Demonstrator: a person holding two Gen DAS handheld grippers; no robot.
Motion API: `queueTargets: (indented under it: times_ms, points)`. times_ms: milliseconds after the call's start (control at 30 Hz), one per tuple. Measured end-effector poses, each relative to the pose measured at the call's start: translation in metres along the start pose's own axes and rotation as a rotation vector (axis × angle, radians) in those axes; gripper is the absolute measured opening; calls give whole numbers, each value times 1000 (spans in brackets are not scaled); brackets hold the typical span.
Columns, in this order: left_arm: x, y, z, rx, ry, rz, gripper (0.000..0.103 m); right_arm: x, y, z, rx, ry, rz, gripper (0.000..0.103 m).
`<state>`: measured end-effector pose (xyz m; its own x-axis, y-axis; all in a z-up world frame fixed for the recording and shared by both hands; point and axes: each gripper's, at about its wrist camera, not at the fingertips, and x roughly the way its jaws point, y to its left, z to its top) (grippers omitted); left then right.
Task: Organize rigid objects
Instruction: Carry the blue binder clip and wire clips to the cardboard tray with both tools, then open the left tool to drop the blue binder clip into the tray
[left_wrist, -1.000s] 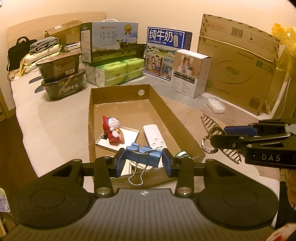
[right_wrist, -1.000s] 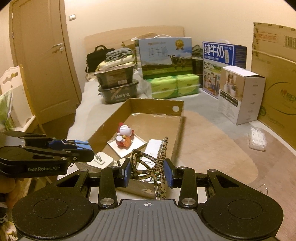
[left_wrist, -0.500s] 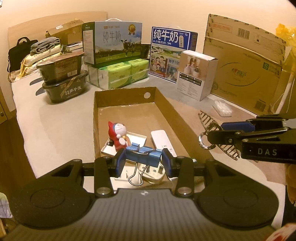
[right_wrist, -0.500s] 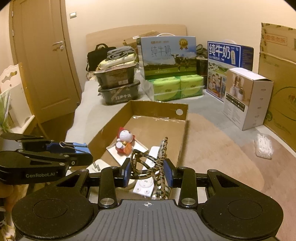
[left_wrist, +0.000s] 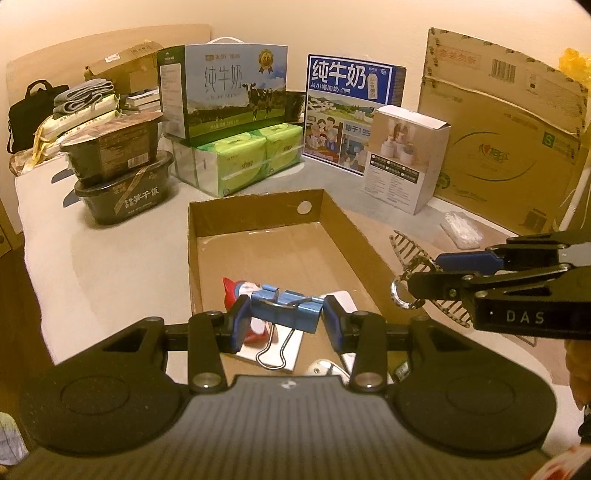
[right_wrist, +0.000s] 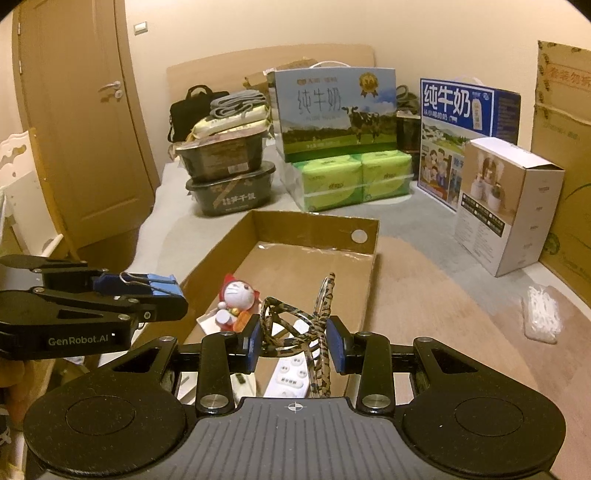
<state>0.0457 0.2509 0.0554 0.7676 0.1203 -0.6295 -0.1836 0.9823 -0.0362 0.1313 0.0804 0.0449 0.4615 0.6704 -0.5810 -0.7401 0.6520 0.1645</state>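
Both hand-held grippers loaded and held above the near end of the cardboard tray (left_wrist: 258, 201)

The tray lies on the bed (left_wrist: 110, 258) and holds a red-capped figurine (right_wrist: 236, 295), a white power strip (right_wrist: 291, 373) and a white card. The right hand-held gripper (right_wrist: 293, 345) is closed on a leopard-print hair claw (right_wrist: 317, 325); the left hand-held gripper (left_wrist: 286, 319) is clamped on a blue binder clip (left_wrist: 286, 308), wire handle dangling. Risks, as I judge them: the claw is gripped by thin curved prongs and could twist free; a dropped clip might topple the figurine. The tray's near end is hidden behind both gripper bodies, so free space there cannot be judged.
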Motion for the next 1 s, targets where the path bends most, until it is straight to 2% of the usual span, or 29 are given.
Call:
queueTargets:
  times_ms: [1000]
  points:
    - [118, 56, 67, 43, 38, 14, 38, 124, -38, 63, -33, 54, 21, 37]
